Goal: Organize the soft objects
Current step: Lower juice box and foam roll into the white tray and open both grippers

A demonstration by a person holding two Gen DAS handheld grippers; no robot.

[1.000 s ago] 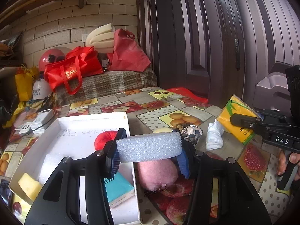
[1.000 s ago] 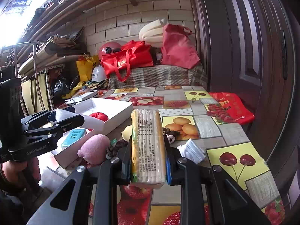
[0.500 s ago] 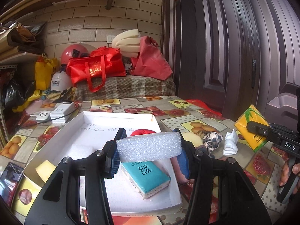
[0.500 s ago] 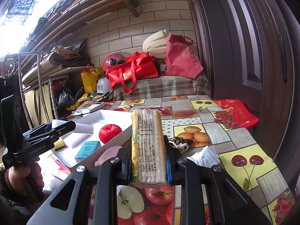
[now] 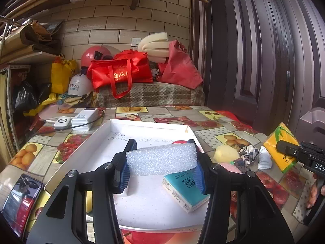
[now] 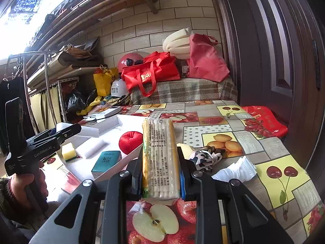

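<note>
1. Since the earlier frames the left gripper (image 5: 161, 167) has travelled from the table edge to over the shallow white cardboard box (image 5: 101, 134), so the box floor now fills the centre of the left wrist view; the right gripper (image 6: 160, 174) has stayed off to the box's right.
2. The left jaws pinch a grey-white block of open-cell foam (image 5: 161, 159), held crosswise above the box. The right jaws clamp an upright yellow-and-white plastic tissue pack (image 6: 159, 156) above the table.
3. Already in the box: a teal tissue packet (image 6: 106, 160), a red plush apple (image 6: 131, 139), a yellow sponge (image 6: 69, 151) and a white foam strip (image 6: 92, 148).
4. Left outside, at centre right of the right wrist view: a patterned fabric scrunchie (image 6: 205, 156) and a white face mask (image 6: 237, 169). The task looks roughly half done.
5. The surface is a fruit-print oilcloth table (image 6: 264, 142); behind it stand a brick wall, red bags and a dark door.
</note>
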